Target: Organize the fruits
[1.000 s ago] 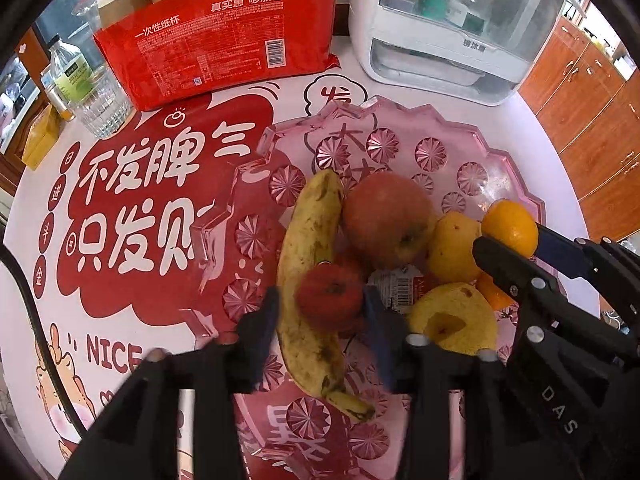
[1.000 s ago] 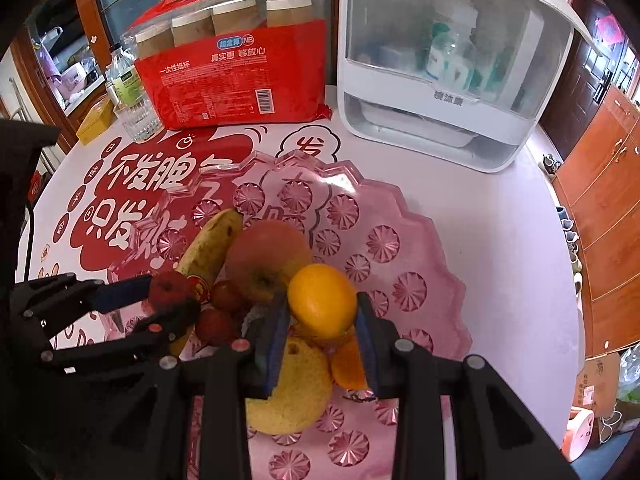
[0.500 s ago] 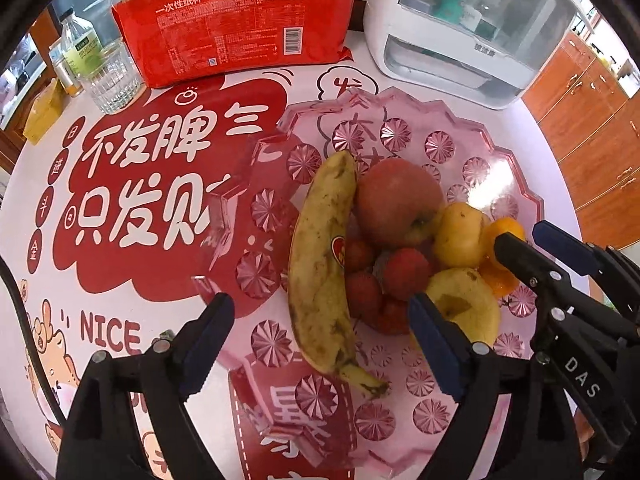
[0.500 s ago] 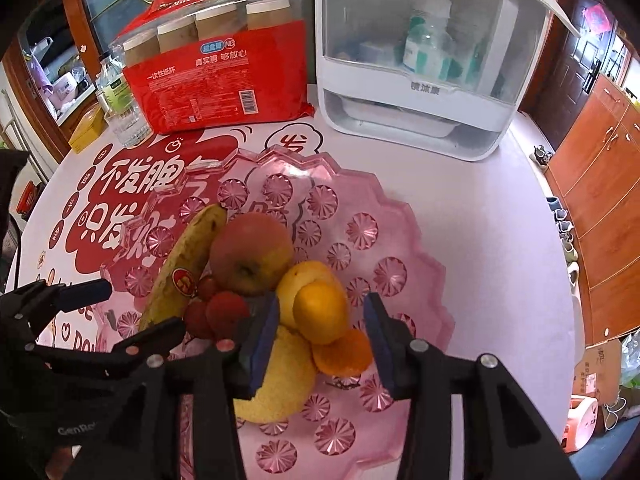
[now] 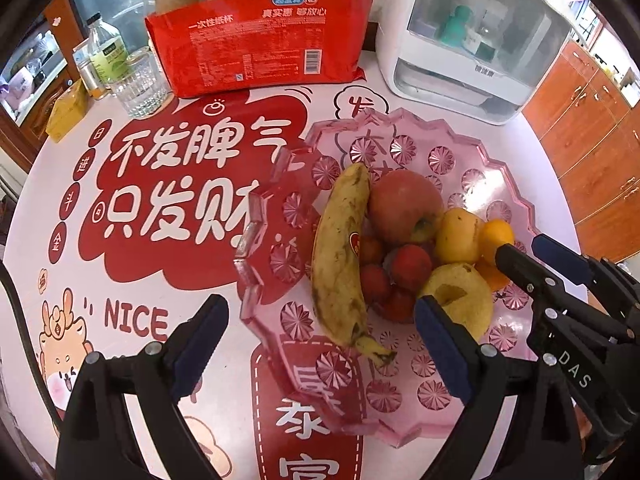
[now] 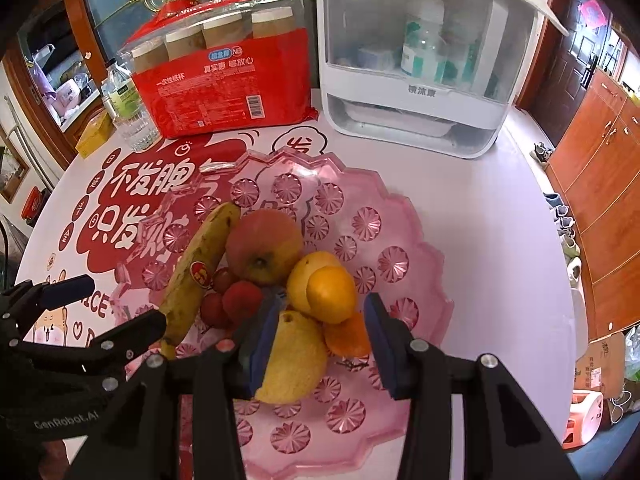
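Note:
A pink glass plate (image 5: 500, 184) holds a spotted banana (image 5: 340, 256), a red apple (image 5: 404, 208), small red fruits (image 5: 410, 266), a yellow pear (image 5: 460, 300), a yellow fruit (image 5: 456, 236) and an orange (image 5: 496, 236). My left gripper (image 5: 320, 308) hovers over the plate's near rim, its jaws opening wide and gripping nothing; only the banana's stem end lies between them. My right gripper (image 6: 323, 304) is open just behind the orange (image 6: 332, 294), its pads clear of it. The pear (image 6: 292, 356) lies under its left finger, and an orange piece (image 6: 348, 338) sits between the fingers.
A red pack of paper cups (image 5: 260, 48) and a white lidded cabinet (image 5: 472, 48) stand at the back of the round table. A drinking glass (image 5: 140, 84), a bottle (image 5: 104, 56) and a yellow box (image 5: 68, 108) sit at the back left.
The left gripper let go of a small red fruit, opened wide and drew back upward. The right gripper released the orange, which now rests on the pile.

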Demonstrator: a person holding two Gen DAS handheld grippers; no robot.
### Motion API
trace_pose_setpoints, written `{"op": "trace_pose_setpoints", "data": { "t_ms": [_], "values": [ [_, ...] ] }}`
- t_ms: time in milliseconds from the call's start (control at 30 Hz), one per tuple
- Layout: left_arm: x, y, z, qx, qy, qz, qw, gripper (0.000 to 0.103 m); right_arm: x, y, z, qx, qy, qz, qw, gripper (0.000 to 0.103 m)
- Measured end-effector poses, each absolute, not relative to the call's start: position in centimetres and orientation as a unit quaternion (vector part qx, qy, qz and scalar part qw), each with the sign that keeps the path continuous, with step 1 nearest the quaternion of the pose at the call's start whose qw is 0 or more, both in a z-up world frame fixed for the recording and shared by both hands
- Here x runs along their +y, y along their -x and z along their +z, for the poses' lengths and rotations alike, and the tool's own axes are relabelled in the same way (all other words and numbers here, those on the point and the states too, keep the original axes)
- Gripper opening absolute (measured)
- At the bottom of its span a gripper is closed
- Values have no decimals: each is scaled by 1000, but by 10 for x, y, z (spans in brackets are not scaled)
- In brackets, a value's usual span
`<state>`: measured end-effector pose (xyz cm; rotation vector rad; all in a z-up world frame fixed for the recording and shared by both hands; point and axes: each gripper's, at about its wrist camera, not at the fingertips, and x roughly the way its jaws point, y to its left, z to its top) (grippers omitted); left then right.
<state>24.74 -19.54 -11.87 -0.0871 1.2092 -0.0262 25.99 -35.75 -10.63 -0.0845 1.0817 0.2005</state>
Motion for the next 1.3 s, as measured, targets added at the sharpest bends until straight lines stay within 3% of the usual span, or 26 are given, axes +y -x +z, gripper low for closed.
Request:
{"op": "trace_pose_setpoints", "data": {
  "t_ms": [900,1133,1300],
  "values": [
    [-142,-107,-45,508,35,23,860,94,-324,-132,-48,474,19,131,871,52],
    [-127,-63,-15,489,30,29,871,98,-315,-86,-8,444,-4,114,889,71],
    [-115,-37,3,474,26,41,879,99,-311,-59,6,436,-23,98,894,74]
  ]
}}
